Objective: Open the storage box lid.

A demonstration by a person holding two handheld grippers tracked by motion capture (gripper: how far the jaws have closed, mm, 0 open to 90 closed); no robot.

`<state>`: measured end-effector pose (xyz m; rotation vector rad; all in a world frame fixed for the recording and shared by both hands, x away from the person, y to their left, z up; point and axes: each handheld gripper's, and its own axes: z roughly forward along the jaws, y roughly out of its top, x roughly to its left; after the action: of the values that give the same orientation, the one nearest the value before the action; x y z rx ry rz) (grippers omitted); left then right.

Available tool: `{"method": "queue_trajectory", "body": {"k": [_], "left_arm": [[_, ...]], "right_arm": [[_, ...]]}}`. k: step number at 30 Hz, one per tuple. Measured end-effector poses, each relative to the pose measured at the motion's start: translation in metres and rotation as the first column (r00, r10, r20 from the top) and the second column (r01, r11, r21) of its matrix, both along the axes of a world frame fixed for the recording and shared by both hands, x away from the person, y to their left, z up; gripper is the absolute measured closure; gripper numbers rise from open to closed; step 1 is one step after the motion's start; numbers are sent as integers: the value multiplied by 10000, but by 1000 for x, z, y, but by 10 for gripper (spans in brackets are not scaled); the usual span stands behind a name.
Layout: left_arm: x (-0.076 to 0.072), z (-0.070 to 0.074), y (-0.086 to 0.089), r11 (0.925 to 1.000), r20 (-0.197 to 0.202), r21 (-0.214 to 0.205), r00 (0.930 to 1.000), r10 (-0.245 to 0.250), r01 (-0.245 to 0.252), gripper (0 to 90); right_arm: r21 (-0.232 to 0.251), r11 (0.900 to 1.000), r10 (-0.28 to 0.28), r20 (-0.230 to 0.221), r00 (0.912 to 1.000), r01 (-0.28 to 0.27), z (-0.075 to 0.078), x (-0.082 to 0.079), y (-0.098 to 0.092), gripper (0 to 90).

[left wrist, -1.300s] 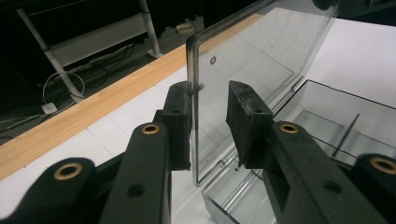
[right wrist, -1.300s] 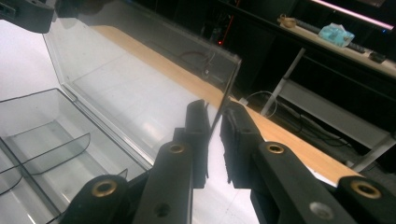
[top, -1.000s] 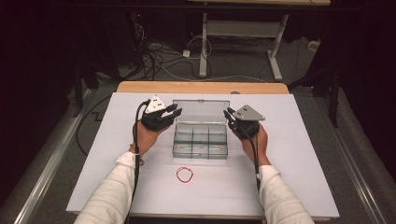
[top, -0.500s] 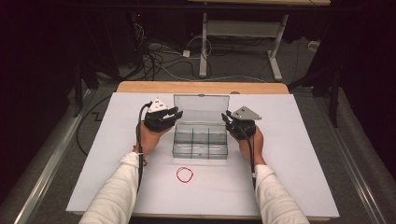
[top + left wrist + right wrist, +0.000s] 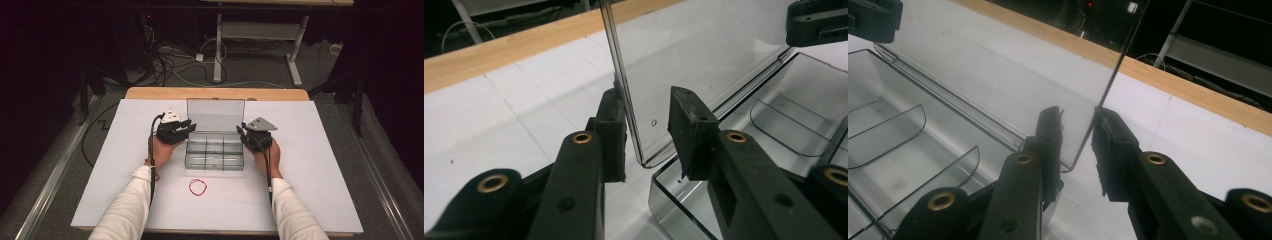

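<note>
High view puts the clear plastic compartment box (image 5: pixel 215 154) near the middle of the white table (image 5: pixel 325 200), a little toward its far edge, with its lid (image 5: pixel 215 114) standing upright along the box's far side. The left gripper (image 5: pixel 188 126) is at the lid's left edge and the right gripper (image 5: pixel 240 132) at its right edge, each held in a hand coming up from the near side.

Left gripper view shows the lid's lower corner (image 5: pixel 634 125) between the jaws: the outer pad seems to rest against the clear sheet, while the inner pad stands visibly apart from it, so the jaws are spread around the lid rather than pinching it. Right gripper view gives much the same picture at the other corner (image 5: pixel 1083 135); its jaws have just been opening, and gaps show on either side of the sheet's edge, though the transparent plastic makes contact hard to judge.

As for progress, the box is open and its compartments look empty (no contents catch the eye through the clear dividers). A red rubber band (image 5: pixel 198 187) lies alone near the near edge of the table, untouched. Whatever is to go in the box, or closing the lid, remains to be done.
</note>
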<state>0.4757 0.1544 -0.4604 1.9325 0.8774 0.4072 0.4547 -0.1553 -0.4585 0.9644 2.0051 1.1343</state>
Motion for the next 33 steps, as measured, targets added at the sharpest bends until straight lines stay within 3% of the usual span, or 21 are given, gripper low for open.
{"method": "queue_trajectory", "body": {"k": [6, 23, 33], "left_arm": [[2, -5, 2, 9995, -207, -302, 9998, 12, -18, 653], [1, -6, 2, 9994, -155, -311, 9998, 128, -133, 652], [3, -9, 8, 9988, -348, -380, 9990, 297, -310, 643]], "right_arm": [[170, 9998, -78, -119, 9999, 80, -3, 1, -2, 738], [186, 9996, -190, -66, 9998, 191, -4, 0, -1, 723], [-1, 9995, -328, -64, 9994, 328, -5, 1, 0, 715]]}}
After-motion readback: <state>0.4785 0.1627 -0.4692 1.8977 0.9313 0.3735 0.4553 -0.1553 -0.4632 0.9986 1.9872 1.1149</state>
